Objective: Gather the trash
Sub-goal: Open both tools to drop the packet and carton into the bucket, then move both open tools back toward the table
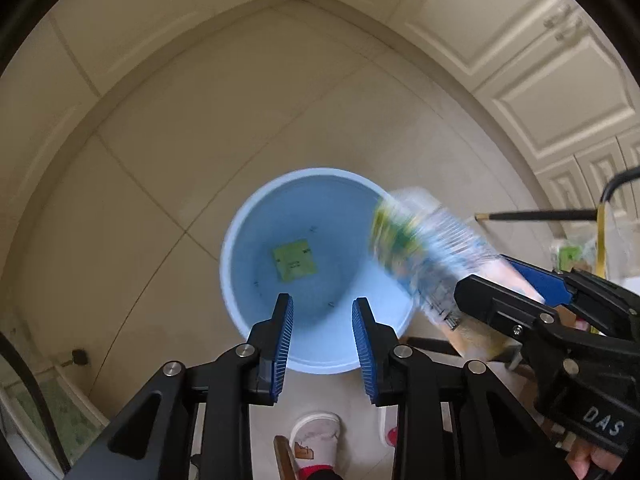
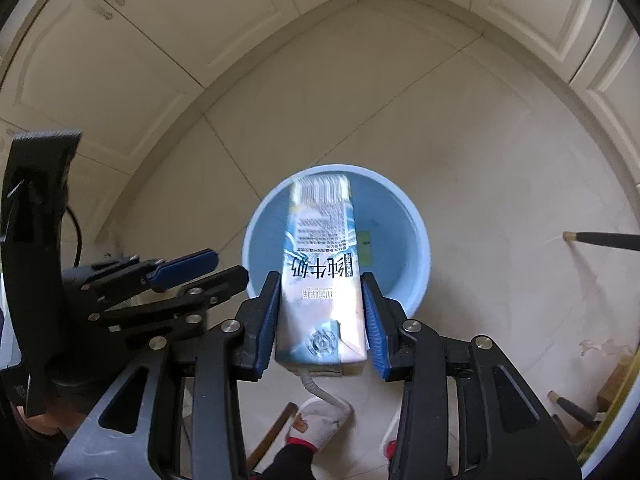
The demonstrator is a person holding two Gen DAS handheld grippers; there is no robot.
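Nearest, at the lower edge of both views, a white slipper (image 2: pixel 320 420) on the floor tiles (image 1: pixel 160 200), with a wooden strip (image 2: pixel 276 428) just beside it on the left.

Next, the left tool (image 1: pixel 322 300): jaws apart, nothing between the blue pads, held above the near rim of the bin. In the right wrist view seen from the side, at the left, a little apart from the other tool.

Beside it the right tool (image 2: pixel 320 280): closed on the milk carton (image 2: pixel 320 264), one pad lying against each long side. Bottom end of the carton toward the camera, with a bent white straw (image 2: pixel 316 388) hanging from it; top end blurred, reaching out over the mouth of the bin. Cannot tell how firm the grip is.

Below both tools, the light blue bin (image 1: pixel 236 240), round, standing on the floor, mouth open upward. Far rim and side rims free; near rim partly hidden behind the tools. On its bottom a green square piece (image 1: pixel 294 260), lying flat, apart from the wall.

Around the bin, bare tiles to the left and beyond. On the right a dark rod (image 2: pixel 600 240) with a brass tip, pointing toward the bin but well apart from its rim.

Farthest, cream cupboard doors (image 1: pixel 520 40) on both sides, meeting in a corner behind the bin.
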